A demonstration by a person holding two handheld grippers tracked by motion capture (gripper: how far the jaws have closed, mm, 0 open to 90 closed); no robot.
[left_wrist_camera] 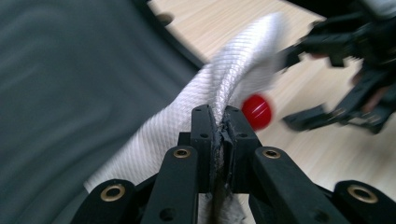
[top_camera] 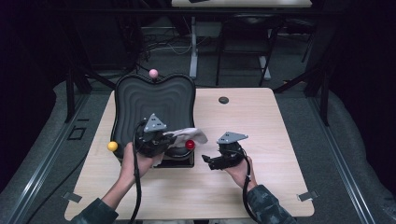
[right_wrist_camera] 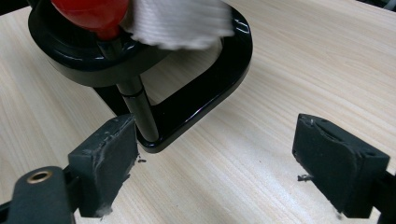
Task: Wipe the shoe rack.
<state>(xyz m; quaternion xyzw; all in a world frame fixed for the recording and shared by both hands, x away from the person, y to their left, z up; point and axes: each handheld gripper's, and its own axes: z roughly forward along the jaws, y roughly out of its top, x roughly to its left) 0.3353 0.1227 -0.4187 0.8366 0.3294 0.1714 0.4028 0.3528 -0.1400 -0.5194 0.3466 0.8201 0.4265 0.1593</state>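
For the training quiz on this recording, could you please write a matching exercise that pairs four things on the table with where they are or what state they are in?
Things:
1. white cloth
2. right gripper
3. yellow ball
4. small dark disc

Places or states:
A. lying alone on the bare wood, far from both hands
B. pinched between shut jaws
C. at the near left corner of the black tray
D. jaws wide apart, nothing between them

Pairs: 1-B, 2-D, 3-C, 4-A
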